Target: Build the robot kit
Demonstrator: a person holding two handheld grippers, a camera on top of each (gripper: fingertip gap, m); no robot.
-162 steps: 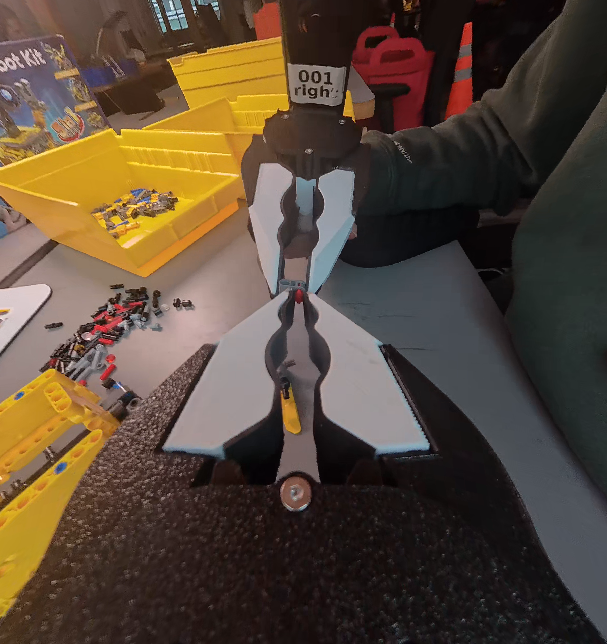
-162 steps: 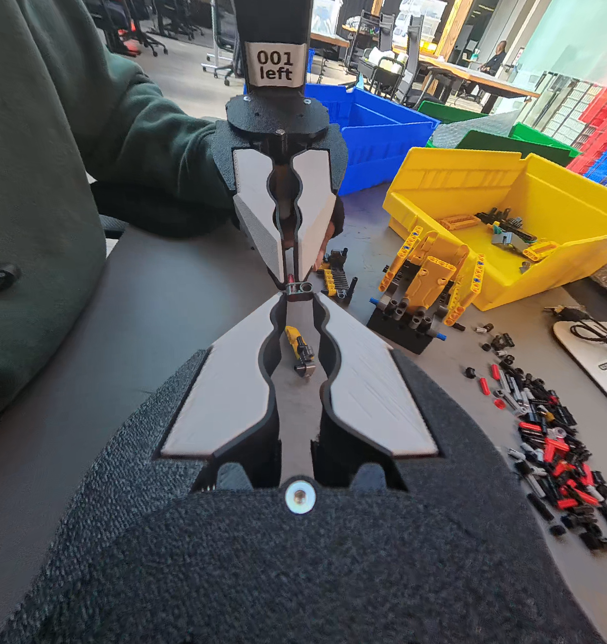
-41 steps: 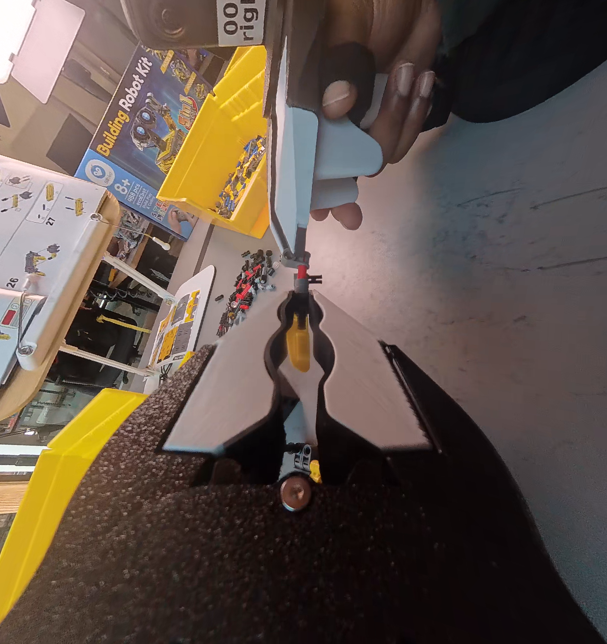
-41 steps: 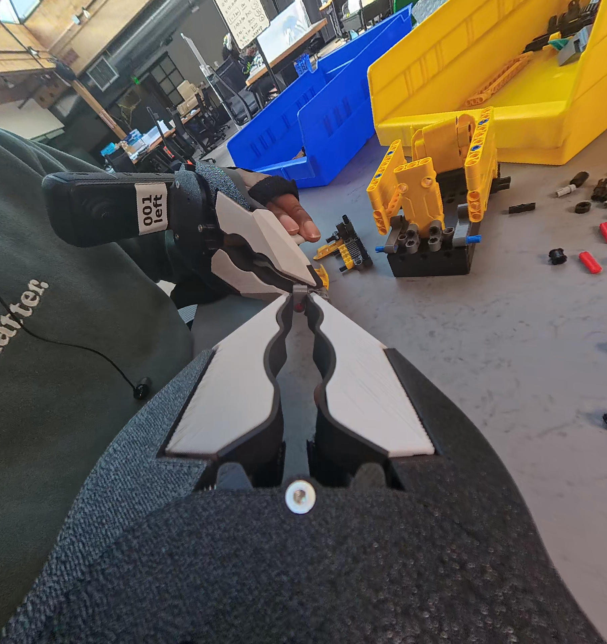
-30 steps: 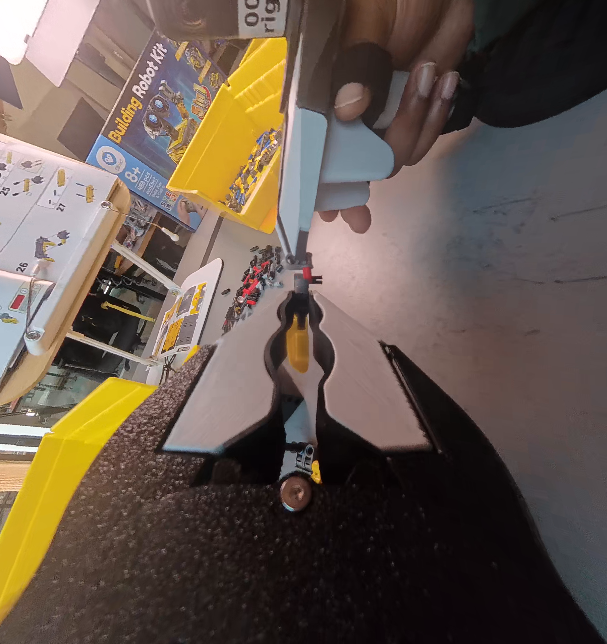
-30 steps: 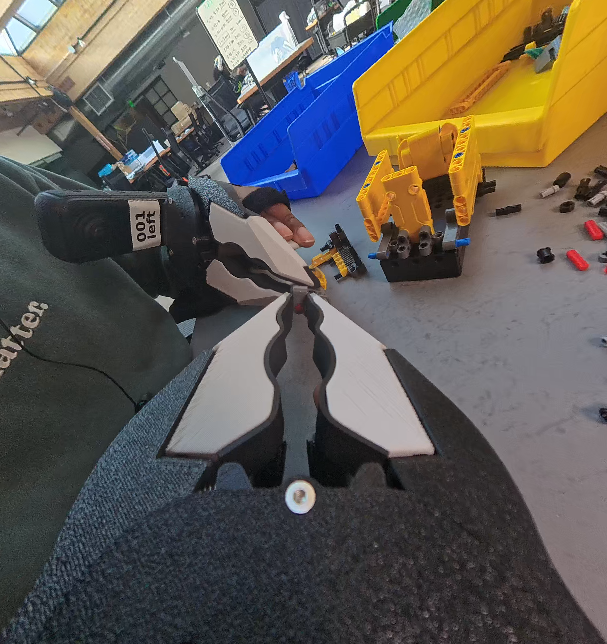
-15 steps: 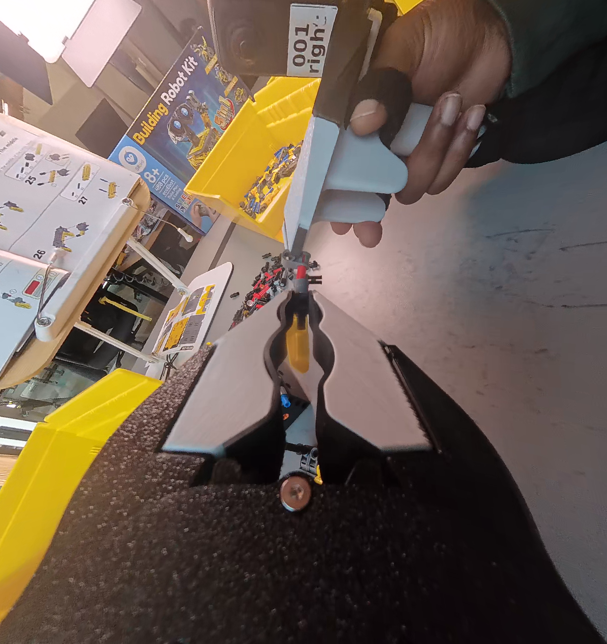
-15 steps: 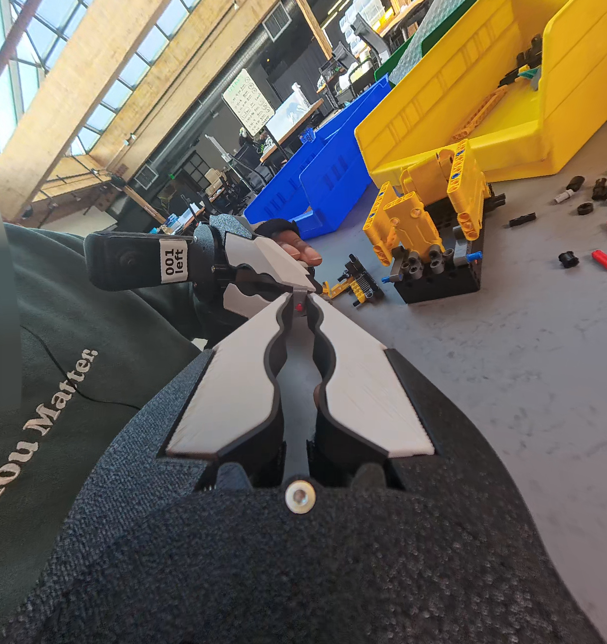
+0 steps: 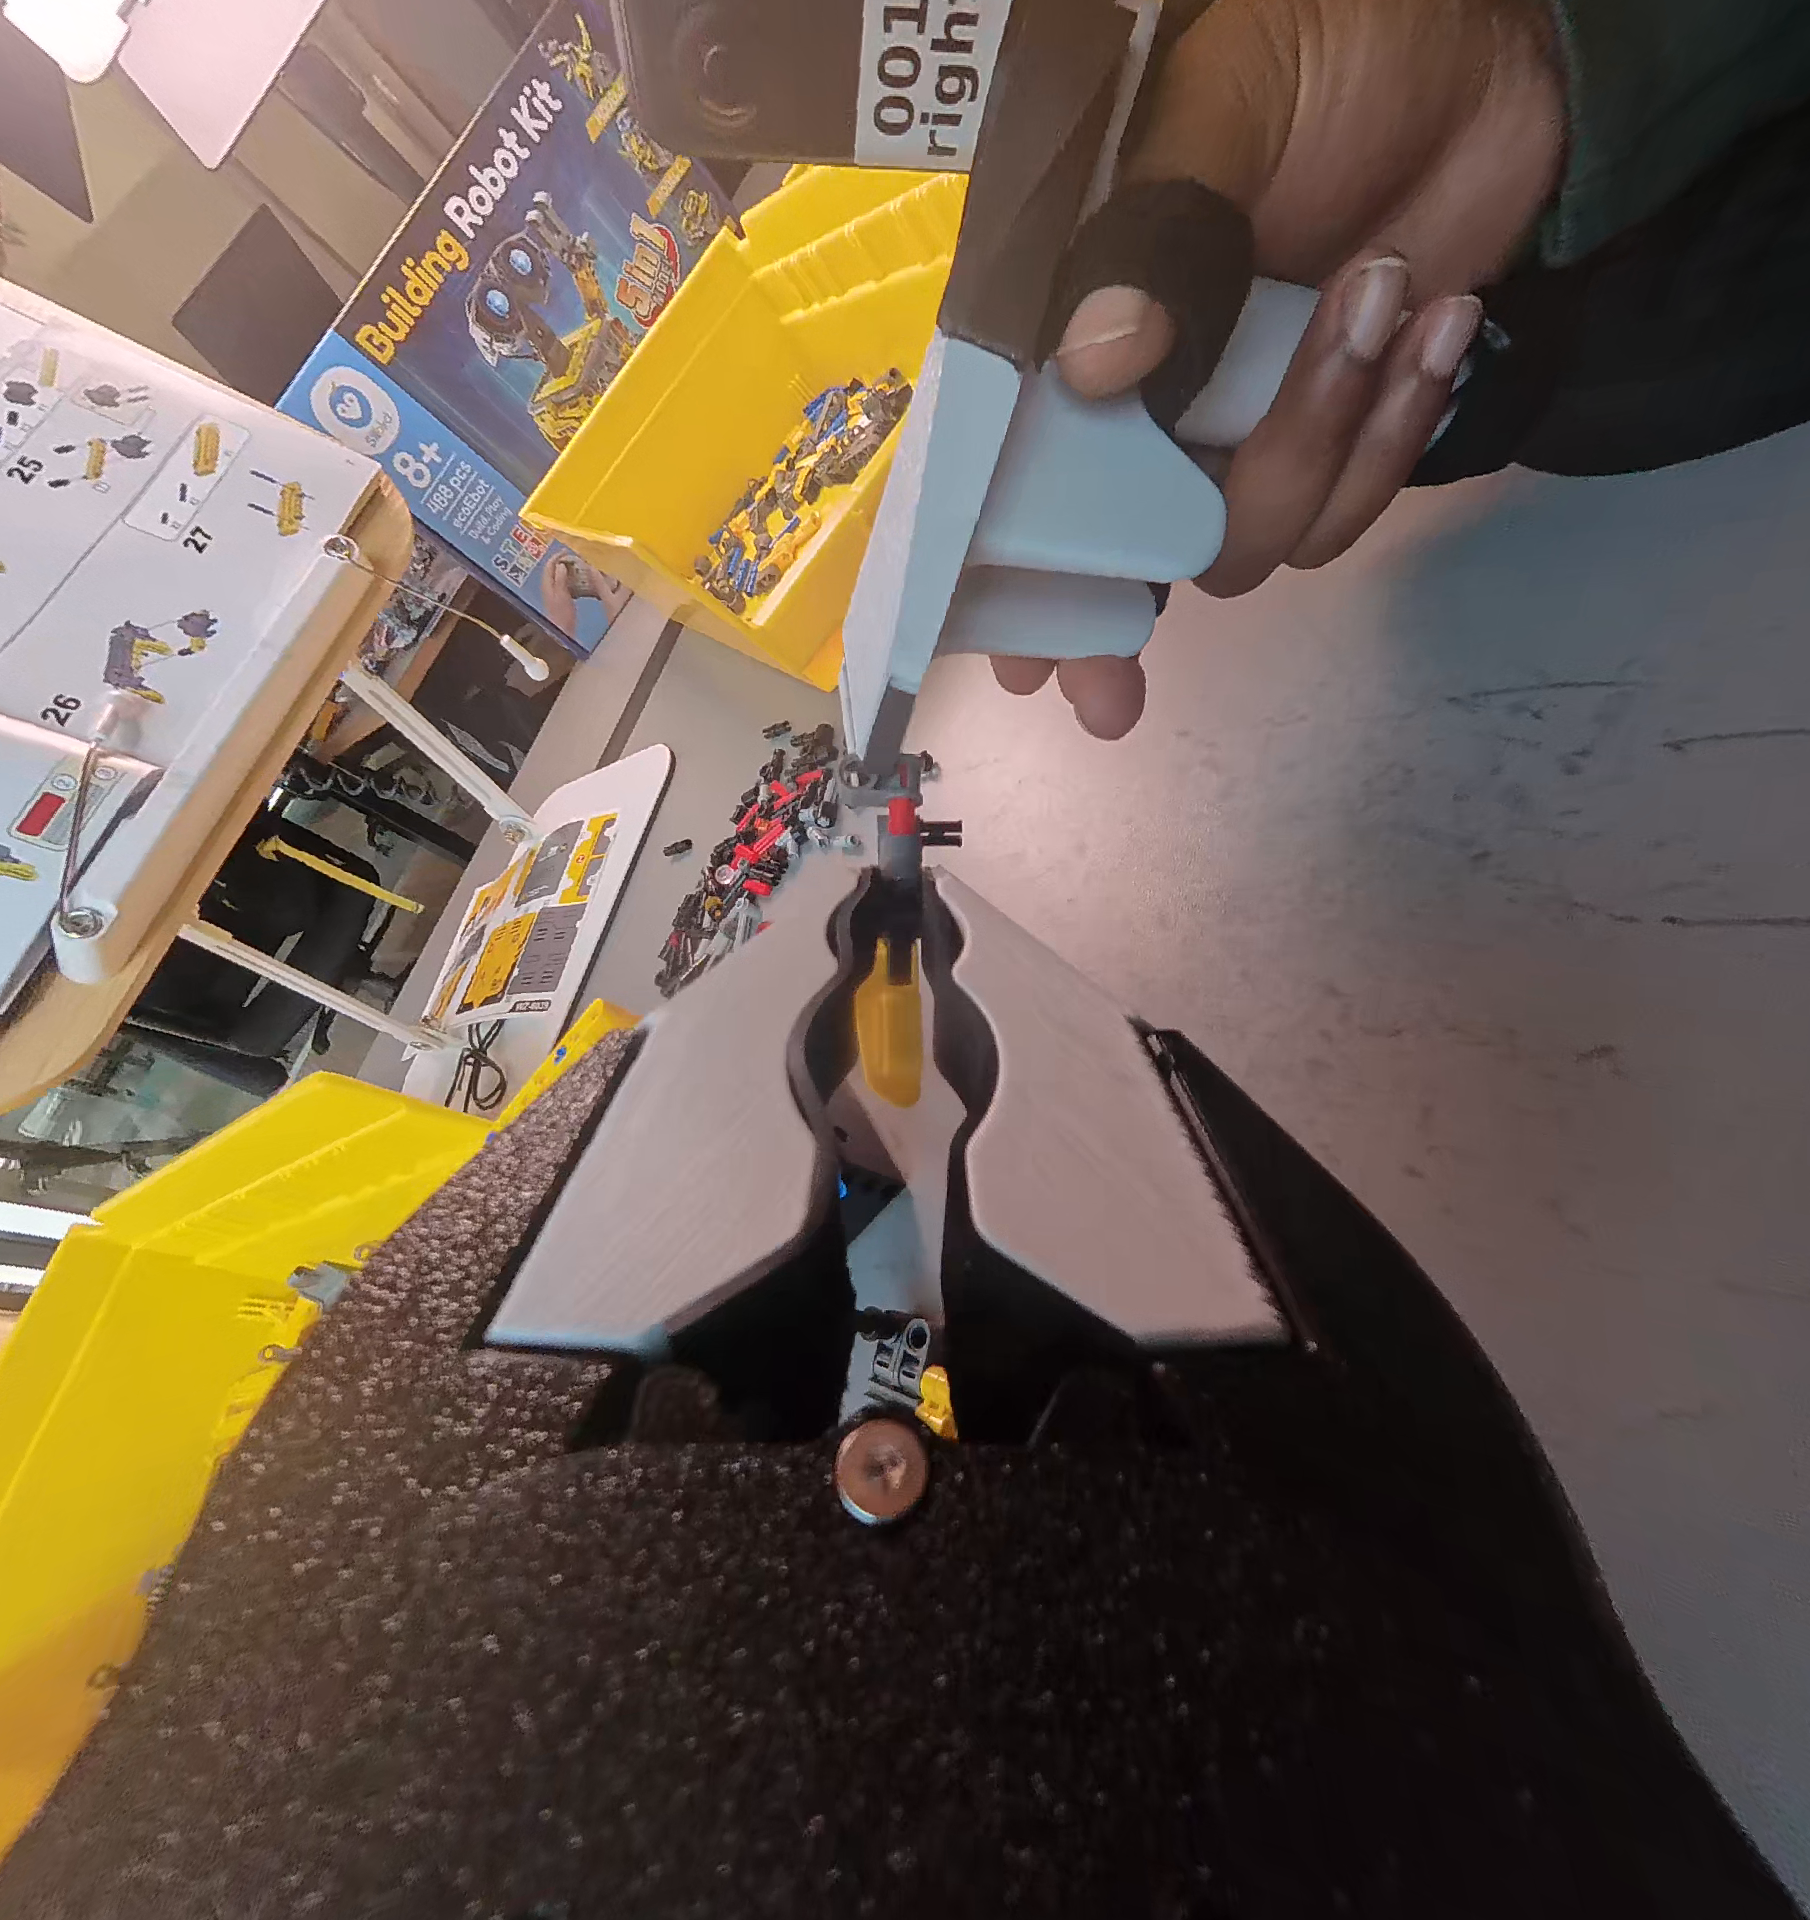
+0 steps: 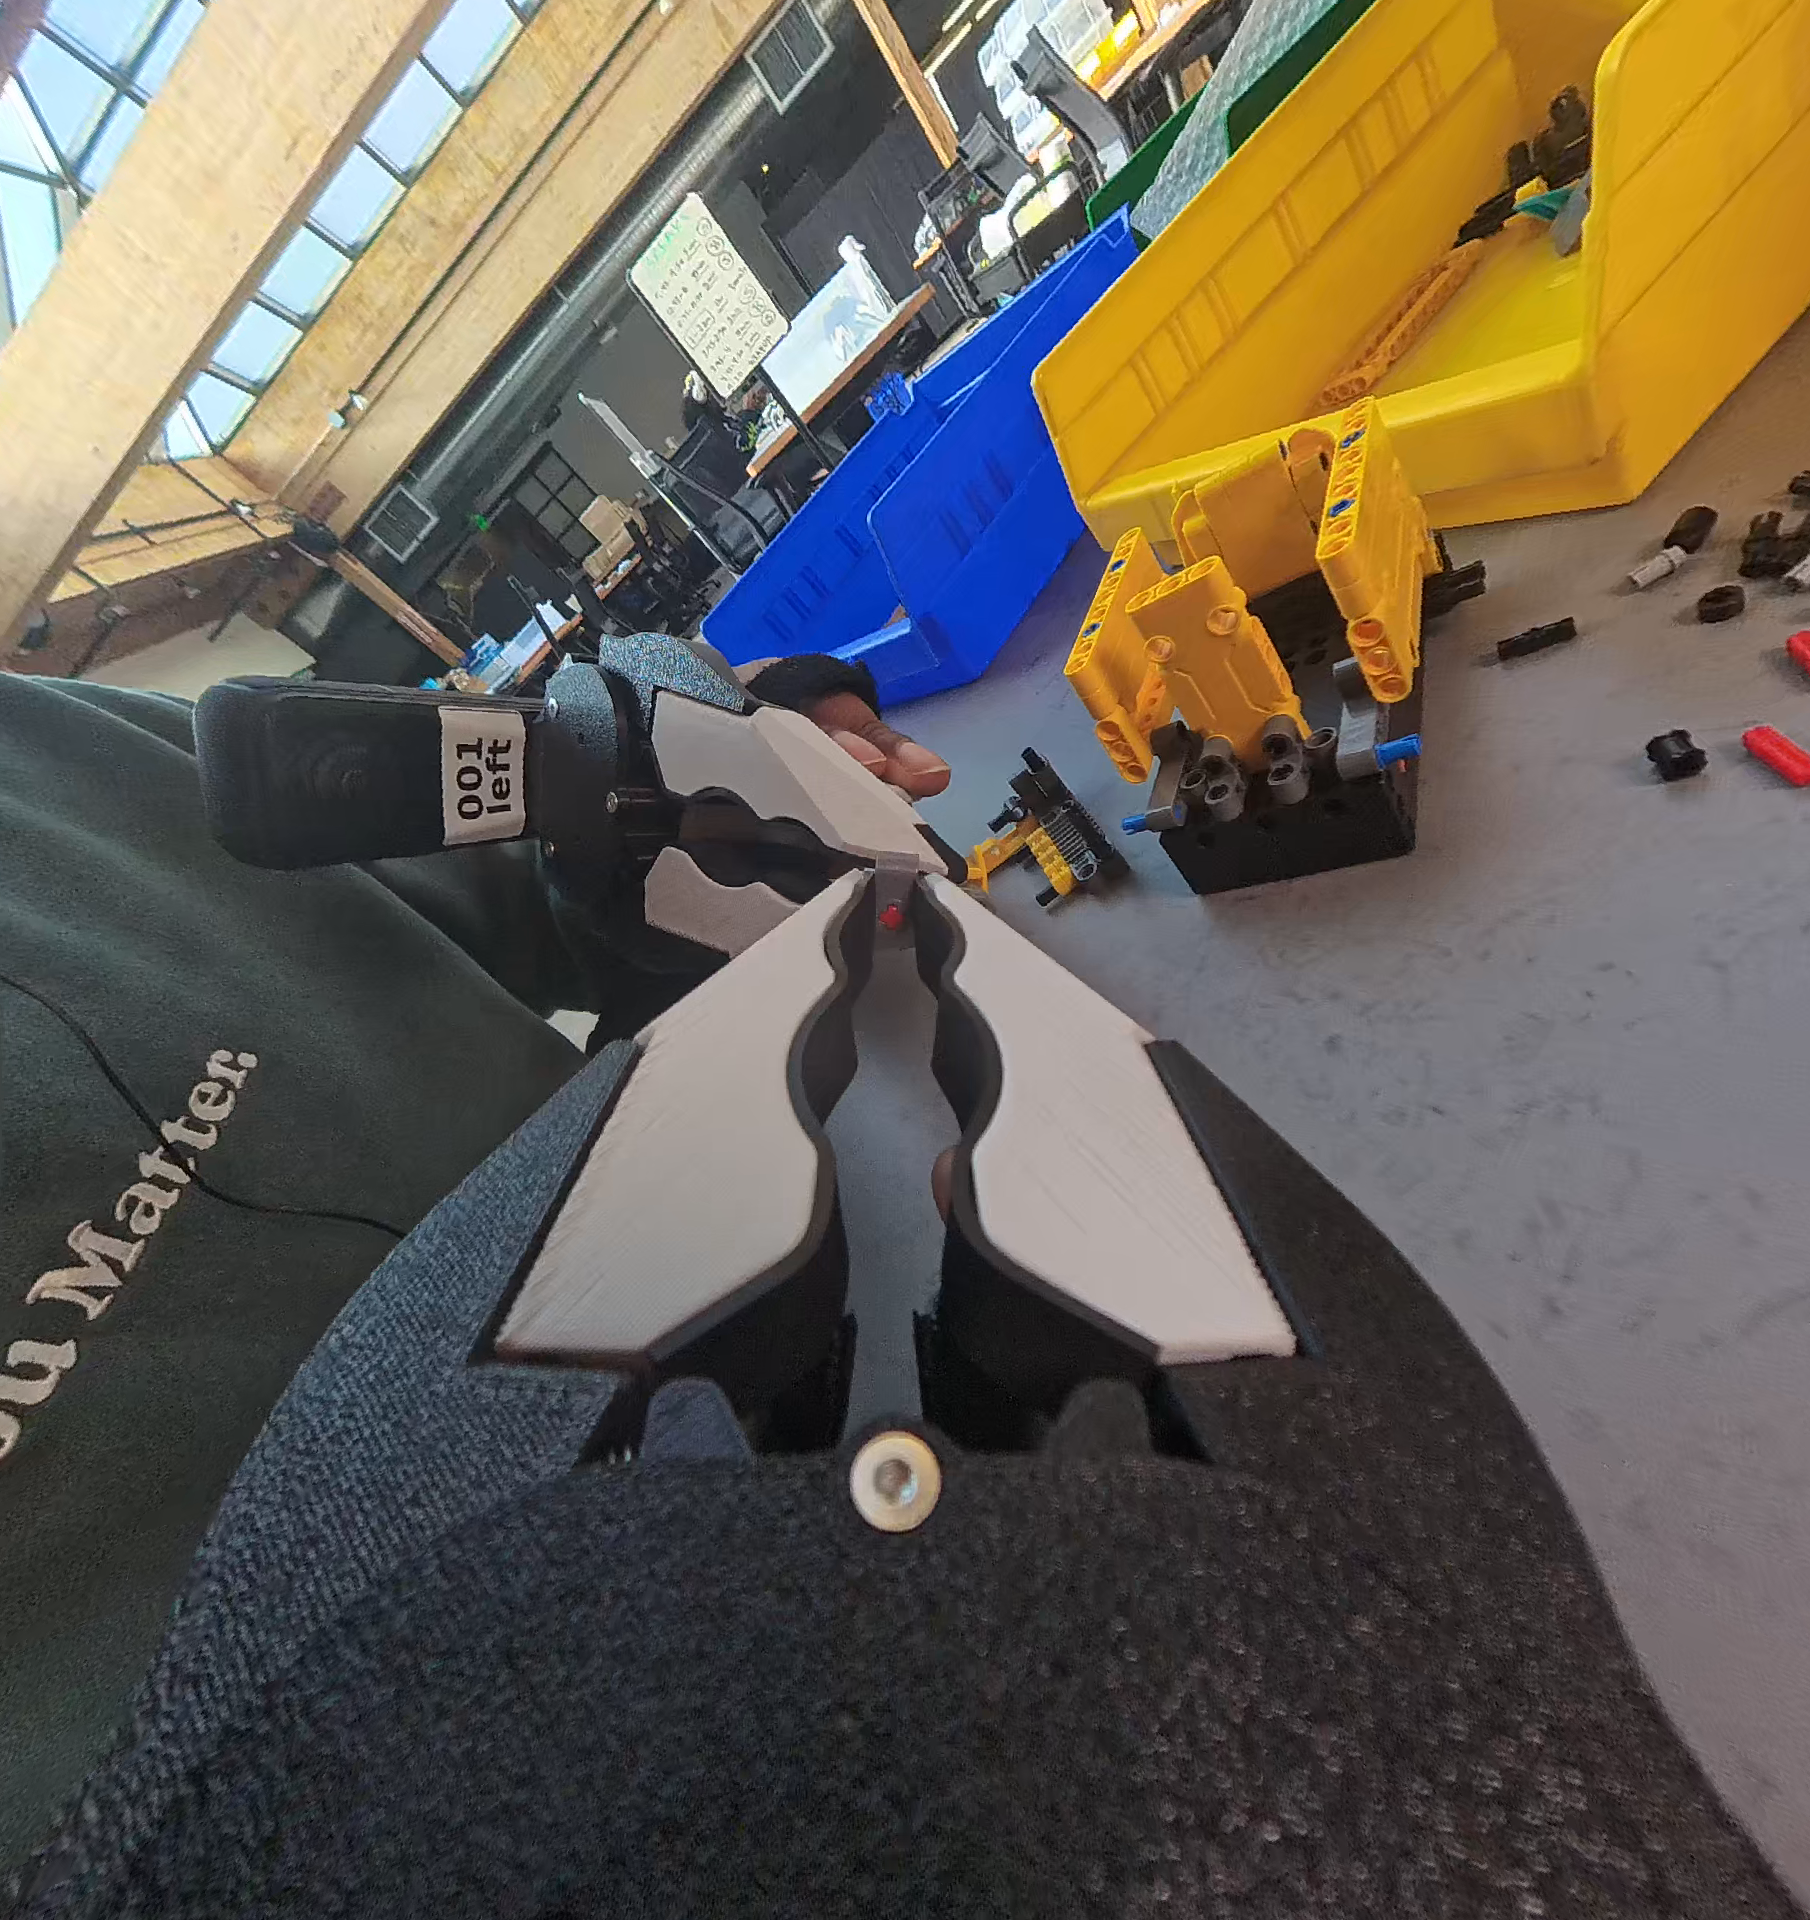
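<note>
My left gripper [image 9: 901,878] is shut on a small toy-brick assembly: a yellow piece [image 9: 885,1023] lies between its fingers, and a grey end with a red pin [image 9: 903,828] sticks out past the tips. My right gripper [image 10: 896,883] is shut on a small grey connector [image 10: 897,871] with the red pin [image 10: 888,916] just behind it. The two grippers meet tip to tip above the grey table. In the left wrist view the right gripper [image 9: 877,746] comes down from above, pinching the grey connector [image 9: 880,781]. In the right wrist view the left gripper [image 10: 927,844] reaches in from the left.
A yellow-and-black half-built model [image 10: 1265,707] and a small yellow-black subassembly [image 10: 1052,831] stand on the table [image 10: 1503,1039]. Loose small parts [image 9: 766,842] lie scattered. Yellow bins [image 9: 735,436] [image 10: 1400,312], blue bins [image 10: 911,540], a kit box [image 9: 527,281] and an instruction booklet on a stand [image 9: 101,540] surround the area. Left and right tips are no more than a few centimetres apart.
Both grippers have risen and rolled onto their sides while staying tip to tip. Over the last second they have tilted a little further. Both grips are unchanged.
</note>
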